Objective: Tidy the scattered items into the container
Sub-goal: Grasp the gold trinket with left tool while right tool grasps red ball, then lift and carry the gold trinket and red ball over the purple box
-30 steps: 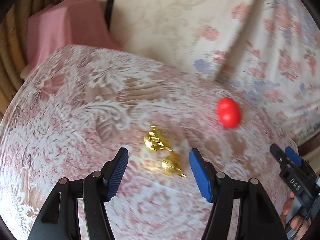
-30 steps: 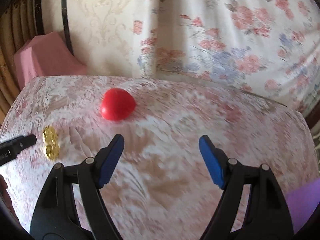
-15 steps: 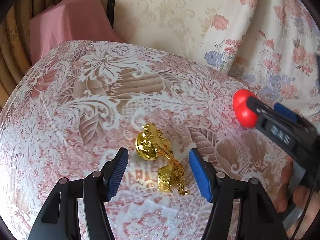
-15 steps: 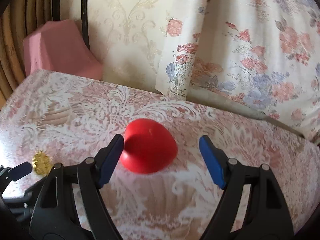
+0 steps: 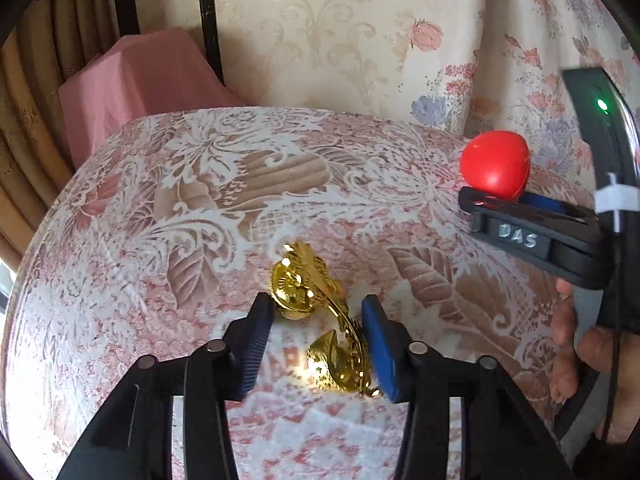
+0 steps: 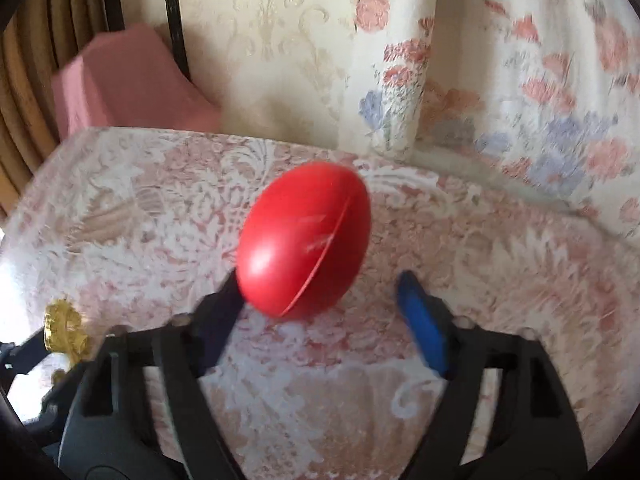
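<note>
A shiny gold ornament [image 5: 320, 320] lies on the patterned tablecloth [image 5: 200, 208]. My left gripper [image 5: 316, 312] straddles it, jaws narrowed, with the right pad [image 5: 378, 344] touching it and a small gap at the left pad. A red egg-shaped plastic object [image 6: 304, 240] with a seam lies between the open jaws of my right gripper [image 6: 320, 292], against the left finger and apart from the right pad [image 6: 424, 320]. The red object [image 5: 495, 170] and right gripper also show at the right of the left wrist view. The gold ornament [image 6: 66, 330] shows at far left. No container is in view.
A pink cloth-covered block [image 5: 136, 88] stands behind the table's far left corner. A floral curtain [image 5: 500, 40] hangs behind the far edge. The person's hand [image 5: 580, 352] holds the right gripper at the right of the left wrist view.
Both grippers have moved forward. The left jaws have narrowed around the gold ornament. The red object now lies between the right jaws and has rolled onto its side.
</note>
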The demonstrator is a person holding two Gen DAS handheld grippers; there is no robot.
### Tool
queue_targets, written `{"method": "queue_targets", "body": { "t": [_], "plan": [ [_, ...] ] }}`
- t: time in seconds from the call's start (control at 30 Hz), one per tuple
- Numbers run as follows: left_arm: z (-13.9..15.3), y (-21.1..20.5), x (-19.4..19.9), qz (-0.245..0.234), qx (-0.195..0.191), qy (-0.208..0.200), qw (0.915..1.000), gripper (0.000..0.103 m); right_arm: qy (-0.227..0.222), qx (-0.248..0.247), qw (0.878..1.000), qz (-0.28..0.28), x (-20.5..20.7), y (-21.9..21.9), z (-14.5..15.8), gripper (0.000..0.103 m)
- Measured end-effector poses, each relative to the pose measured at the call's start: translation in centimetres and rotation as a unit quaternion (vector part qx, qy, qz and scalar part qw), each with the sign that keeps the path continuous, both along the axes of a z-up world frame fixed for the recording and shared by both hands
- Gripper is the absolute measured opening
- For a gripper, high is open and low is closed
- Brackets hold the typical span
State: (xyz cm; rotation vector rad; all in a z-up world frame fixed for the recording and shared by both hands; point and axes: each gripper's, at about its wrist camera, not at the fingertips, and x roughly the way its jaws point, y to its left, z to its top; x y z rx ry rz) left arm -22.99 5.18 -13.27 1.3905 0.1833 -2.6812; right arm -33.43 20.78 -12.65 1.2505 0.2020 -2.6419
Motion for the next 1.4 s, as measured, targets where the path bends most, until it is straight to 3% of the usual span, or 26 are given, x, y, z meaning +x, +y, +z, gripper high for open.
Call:
{"method": "queue_targets", "body": {
  "t": [0.33, 0.67, 1.4],
  "plan": [
    [0.3, -1.8, 0.9, -0.010, 0.046, -0.001, 0.9989, 0.037, -0.008, -0.033, 0.999, 0.003, 1.2, 0.9, 0.6, 0.048],
    [0.8, -2.2, 3.4, -0.040, 0.093, 0.007, 0.9948, 0.038, -0.002, -0.055, 0.998, -0.019, 7.2, 3.5, 2.1, 0.048],
    [4.1, 3.1, 8.6, -0.105, 0.068, 0.032, 0.9916, 0.038, 0.021, -0.084, 0.991, -0.102, 19.7, 9.7, 5.4, 0.048]
  ]
}}
